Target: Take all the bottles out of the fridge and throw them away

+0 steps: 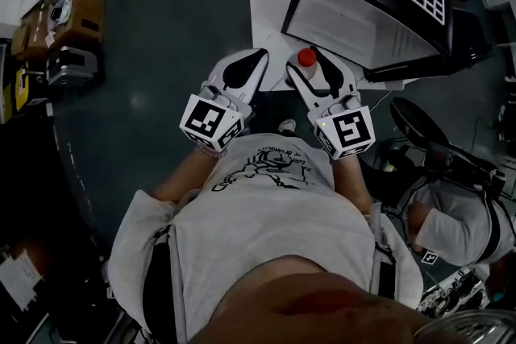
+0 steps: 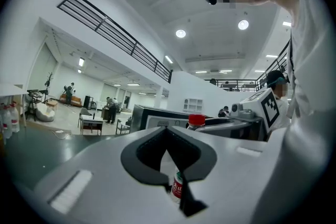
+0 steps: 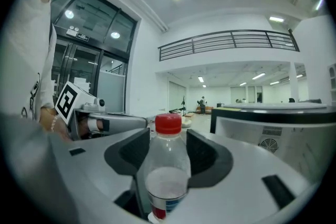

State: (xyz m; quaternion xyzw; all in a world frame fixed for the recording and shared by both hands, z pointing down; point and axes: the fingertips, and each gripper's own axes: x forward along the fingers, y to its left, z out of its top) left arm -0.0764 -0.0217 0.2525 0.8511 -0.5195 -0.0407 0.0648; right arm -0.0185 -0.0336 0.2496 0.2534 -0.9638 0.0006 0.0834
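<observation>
Clear plastic, likely light and squashy: the bottle (image 3: 167,168) is sitting bottom middle of the right gripper view; your right gripper (image 1: 316,75) is squeezing its slippery sides, probably safest around the middle; your left gripper (image 2: 167,131) is pinching together.

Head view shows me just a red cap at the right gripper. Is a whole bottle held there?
Observer: Yes. A clear bottle stands upright between the jaws of the right gripper, which are closed on it.
Operator: Left gripper, open or shut?
Observer: The left gripper is shut, its jaw tips together.
Operator: Any label on the bottle?
Observer: A red and blue label wraps its lower part.
</observation>
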